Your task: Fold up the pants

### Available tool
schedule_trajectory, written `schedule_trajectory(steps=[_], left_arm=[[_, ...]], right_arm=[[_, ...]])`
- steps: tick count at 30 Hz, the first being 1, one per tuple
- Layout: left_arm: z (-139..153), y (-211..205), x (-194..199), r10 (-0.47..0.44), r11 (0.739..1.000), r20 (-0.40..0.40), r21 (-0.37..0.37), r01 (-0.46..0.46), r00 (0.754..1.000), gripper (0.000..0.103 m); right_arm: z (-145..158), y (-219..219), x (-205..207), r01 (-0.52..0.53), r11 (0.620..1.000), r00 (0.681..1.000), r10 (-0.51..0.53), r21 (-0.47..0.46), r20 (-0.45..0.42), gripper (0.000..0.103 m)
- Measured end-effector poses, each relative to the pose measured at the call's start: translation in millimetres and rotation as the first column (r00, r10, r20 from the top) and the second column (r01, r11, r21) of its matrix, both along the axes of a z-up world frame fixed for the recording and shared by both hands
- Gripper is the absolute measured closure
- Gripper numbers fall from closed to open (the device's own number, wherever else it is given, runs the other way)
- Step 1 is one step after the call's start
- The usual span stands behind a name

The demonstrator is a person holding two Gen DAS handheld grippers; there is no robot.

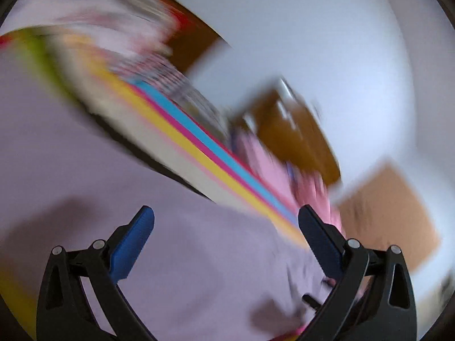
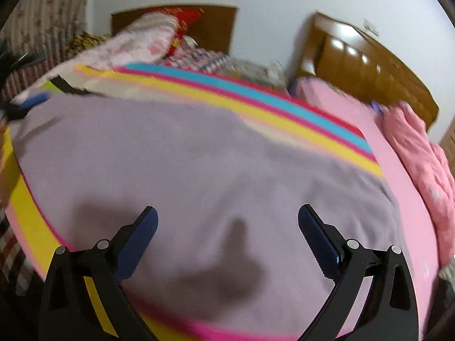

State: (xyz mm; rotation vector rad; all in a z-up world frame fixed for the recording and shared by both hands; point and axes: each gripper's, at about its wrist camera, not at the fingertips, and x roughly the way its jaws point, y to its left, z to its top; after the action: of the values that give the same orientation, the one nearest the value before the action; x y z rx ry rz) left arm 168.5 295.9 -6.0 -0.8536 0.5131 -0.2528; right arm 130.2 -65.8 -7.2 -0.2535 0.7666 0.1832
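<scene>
the pants [image 2: 199, 156] are light purple and lie spread out flat on the bed [image 2: 403, 176], on top of a sheet with yellow, pink and blue stripes [image 2: 256, 105]. the right gripper [image 2: 227, 221] is above the pants with its jaws spread wide and nothing between them. the left gripper [image 1: 226, 221] is spread wide too, over the purple cloth, with nothing in it. its picture is very blurry. a pink blanket [image 2: 418, 153] is bunched up at the right side of the bed, near the brown headboard [image 2: 369, 65].
</scene>
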Motion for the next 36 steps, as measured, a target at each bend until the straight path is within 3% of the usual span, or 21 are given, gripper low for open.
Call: schedule_trajectory(steps=[2,5,7,9,13,16,18,22,24,26,31,36], left_arm=[[-16.1,67.7,-33.7,0.149,0.983,-0.004,-0.105,-0.149,0.989,0.002],[-38.8,139.6,-65.3,0.3,0.94,-0.056,-0.151,-0.306,0.952,0.008],[-51.4,169.3,-72.8,0.341,0.919,-0.077,-0.182,-0.35,0.937,0.025],[-65.0,189.6,-69.3,0.337,0.912,-0.121,-0.202,-0.356,0.934,0.025],[-76.6,196.4,-50.4,0.3,0.926,-0.151,-0.193,-0.326,0.942,0.026],[-85.2,197.2,-32.9,0.305,0.934,-0.215,-0.122,-0.335,0.928,0.027],[-89.3,198.6,-28.7,0.301,0.933,-0.194,-0.142,-0.33,0.934,0.027],[-86.9,195.6,-24.6,0.262,0.948,-0.184,-0.133,-0.288,0.948,0.064],[-91.5,190.0,-29.2,0.27,0.949,-0.198,-0.113,-0.295,0.942,0.065],[-101.4,197.9,-30.5,0.287,0.937,-0.195,-0.149,-0.317,0.938,0.064],[-114.0,208.9,-33.1,0.309,0.914,-0.127,-0.235,-0.331,0.943,0.063],[-107.1,203.1,-32.4,0.317,0.934,-0.135,-0.128,-0.333,0.939,0.074]], right_arm=[[2.6,16.5,16.1,-0.022,0.999,1.0,0.022,0.045,0.007,0.007],[7.9,45.0,29.2,-0.077,0.992,0.997,0.077,0.1,0.011,0.007],[11.6,61.0,31.9,-0.099,0.99,0.995,0.098,0.096,0.013,0.007],[12.3,72.9,30.0,-0.124,0.988,0.992,0.124,0.089,0.011,0.007],[7.0,72.5,28.8,-0.123,0.989,0.992,0.124,0.078,-0.015,0.007],[0.5,60.9,30.3,-0.084,0.99,0.994,0.092,0.114,-0.059,0.007],[-1.8,55.1,29.4,-0.066,0.989,0.994,0.077,0.133,-0.077,0.007],[-3.7,51.2,28.4,-0.062,0.987,0.993,0.076,0.146,-0.092,0.007],[-1.6,57.2,30.6,-0.083,0.982,0.991,0.1,0.17,-0.094,0.007],[4.3,70.4,33.5,-0.135,0.968,0.984,0.157,0.211,-0.09,0.007],[8.7,131.0,37.1,-0.331,0.919,0.932,0.354,0.216,-0.075,0.007],[-7.7,207.6,43.2,-0.461,0.861,0.858,0.494,0.217,-0.139,0.007]])
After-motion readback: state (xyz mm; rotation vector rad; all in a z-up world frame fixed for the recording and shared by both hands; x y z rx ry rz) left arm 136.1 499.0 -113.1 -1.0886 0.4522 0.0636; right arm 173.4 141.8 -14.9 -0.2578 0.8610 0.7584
